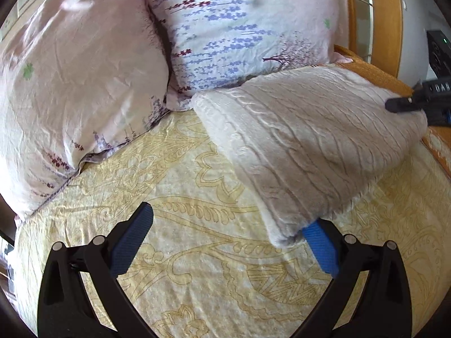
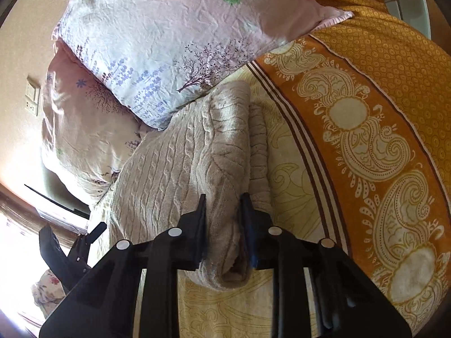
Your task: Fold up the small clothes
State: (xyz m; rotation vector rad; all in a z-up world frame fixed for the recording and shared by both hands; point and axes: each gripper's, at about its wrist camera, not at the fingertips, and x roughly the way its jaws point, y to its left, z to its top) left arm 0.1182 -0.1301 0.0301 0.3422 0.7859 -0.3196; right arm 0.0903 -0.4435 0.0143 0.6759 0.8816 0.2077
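Patterned bedspread [image 2: 284,174], folded sweater [image 2: 180,169] pinched by right gripper [image 2: 224,200]

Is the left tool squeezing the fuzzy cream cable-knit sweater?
No, the left tool is wide open, with the cream cable-knit sweater only beside one finger.

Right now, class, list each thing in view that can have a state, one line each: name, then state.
Knit sweater: folded, lying on the bed.
Right gripper: jaws closed on the sweater's edge.
Left gripper: jaws open, holding nothing.
Pillows: propped at the bed's head.
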